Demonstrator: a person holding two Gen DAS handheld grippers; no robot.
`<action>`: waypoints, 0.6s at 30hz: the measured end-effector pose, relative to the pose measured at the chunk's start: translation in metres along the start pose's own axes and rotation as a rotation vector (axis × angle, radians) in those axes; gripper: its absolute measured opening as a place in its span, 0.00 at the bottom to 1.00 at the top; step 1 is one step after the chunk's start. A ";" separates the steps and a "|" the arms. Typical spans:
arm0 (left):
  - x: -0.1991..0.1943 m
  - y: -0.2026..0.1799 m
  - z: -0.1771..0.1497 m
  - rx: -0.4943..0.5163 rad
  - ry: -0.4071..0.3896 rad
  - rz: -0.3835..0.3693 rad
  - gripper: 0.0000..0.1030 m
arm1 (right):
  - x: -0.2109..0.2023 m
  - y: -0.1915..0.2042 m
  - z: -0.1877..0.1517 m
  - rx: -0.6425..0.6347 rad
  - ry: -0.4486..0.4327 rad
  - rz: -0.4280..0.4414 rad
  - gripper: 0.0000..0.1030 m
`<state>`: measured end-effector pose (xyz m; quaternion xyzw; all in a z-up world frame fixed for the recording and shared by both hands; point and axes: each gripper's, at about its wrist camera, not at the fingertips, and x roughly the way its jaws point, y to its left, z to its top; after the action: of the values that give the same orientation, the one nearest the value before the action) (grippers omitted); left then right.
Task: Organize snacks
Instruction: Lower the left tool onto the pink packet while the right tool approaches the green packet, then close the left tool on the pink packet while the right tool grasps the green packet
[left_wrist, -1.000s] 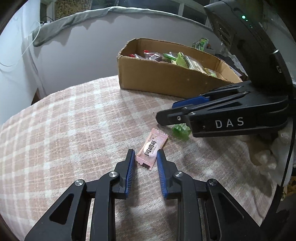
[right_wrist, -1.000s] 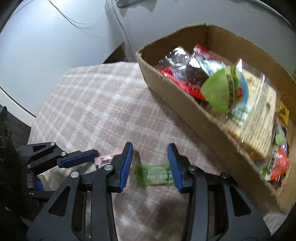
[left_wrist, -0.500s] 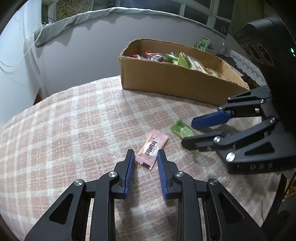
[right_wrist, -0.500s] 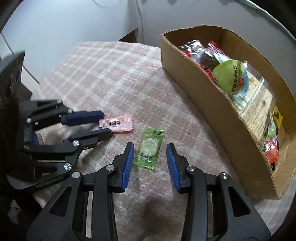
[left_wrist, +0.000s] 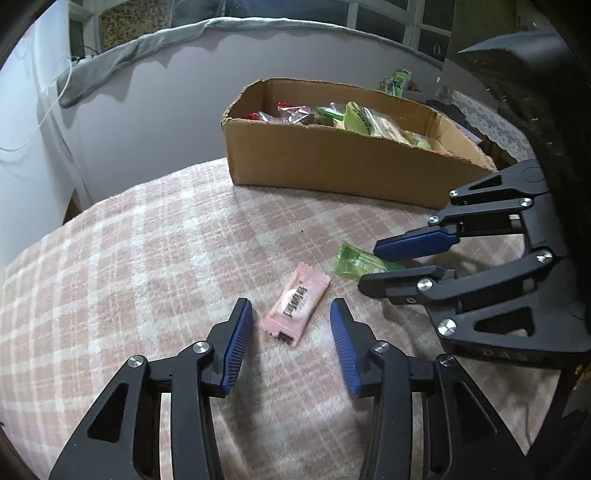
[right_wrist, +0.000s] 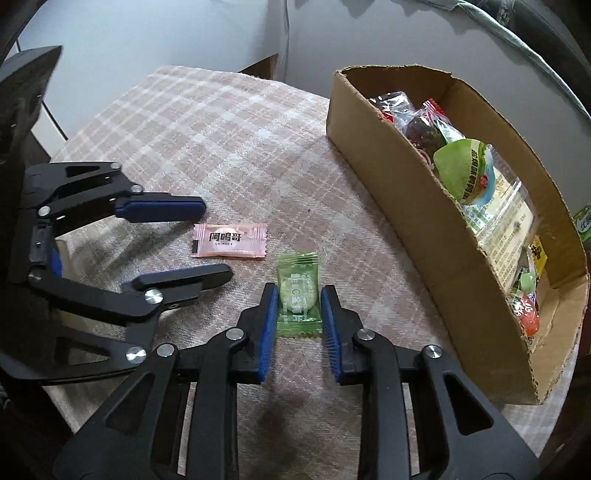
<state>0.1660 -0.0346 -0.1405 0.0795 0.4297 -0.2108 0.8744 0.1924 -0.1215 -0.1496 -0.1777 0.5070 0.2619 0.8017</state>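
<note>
A pink candy (left_wrist: 297, 306) (right_wrist: 229, 240) lies flat on the checked cloth between the fingers of my left gripper (left_wrist: 290, 304) (right_wrist: 217, 242). Those jaws are opening and their pads stand clear of the wrapper. A green candy (right_wrist: 298, 295) (left_wrist: 354, 261) also lies on the cloth, just right of the pink one. My right gripper (right_wrist: 298, 290) (left_wrist: 370, 266) is closing on it, and its blue pads meet the wrapper's two long sides. A cardboard box (left_wrist: 332, 173) (right_wrist: 424, 236) with several wrapped snacks stands behind both candies.
The checked cloth (left_wrist: 147, 258) covers a round table whose edge falls away at the left and near side. A grey wall and a dangling white cable (left_wrist: 48, 110) are behind. The two grippers sit close together, fingertips almost side by side.
The left jaws have spread wider around the pink candy. The right jaws have narrowed onto the green candy after that gripper swung round over it.
</note>
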 end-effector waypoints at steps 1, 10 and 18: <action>0.001 0.000 0.001 0.004 0.000 -0.001 0.41 | -0.001 -0.001 0.000 0.008 -0.004 0.004 0.24; 0.002 0.002 0.002 -0.015 -0.005 -0.003 0.17 | -0.002 -0.002 -0.003 0.028 -0.020 0.008 0.24; -0.004 -0.005 0.001 -0.007 -0.017 0.013 0.17 | -0.004 -0.001 -0.007 0.054 -0.043 0.009 0.21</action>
<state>0.1628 -0.0380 -0.1366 0.0772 0.4225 -0.2043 0.8796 0.1865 -0.1270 -0.1489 -0.1479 0.4973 0.2553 0.8159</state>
